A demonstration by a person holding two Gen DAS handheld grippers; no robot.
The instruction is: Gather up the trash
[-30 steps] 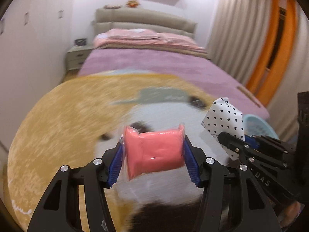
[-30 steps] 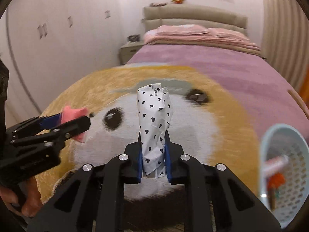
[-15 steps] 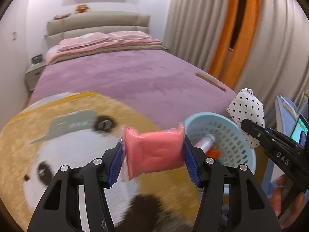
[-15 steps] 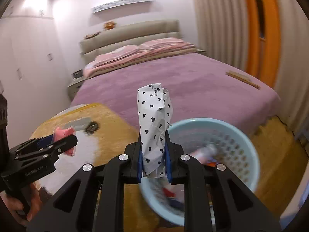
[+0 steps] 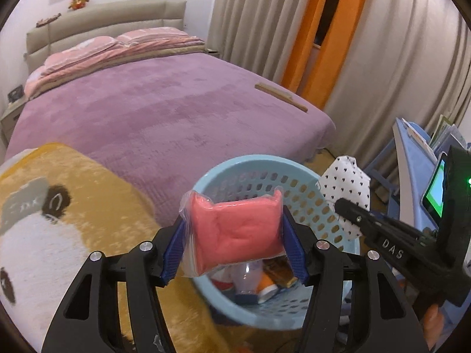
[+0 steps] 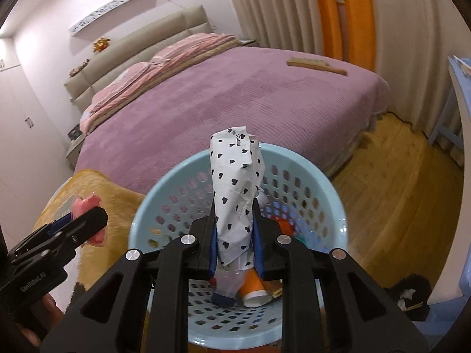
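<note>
Trash basket stands on wooden floor beside purple bed.

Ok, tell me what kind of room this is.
A bedroom, in a home by the look of it. A large bed with a purple cover, pink pillows and a padded headboard fills most of the view, and long curtains hang beside it.

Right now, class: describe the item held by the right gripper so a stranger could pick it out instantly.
Start at the purple bed, then drop to the pale blue perforated basket at its foot. Above the basket, the right gripper pinches a crumpled white wrapper standing upright. Its small black hearts set it apart from the plain pink packet in the left gripper.
</note>
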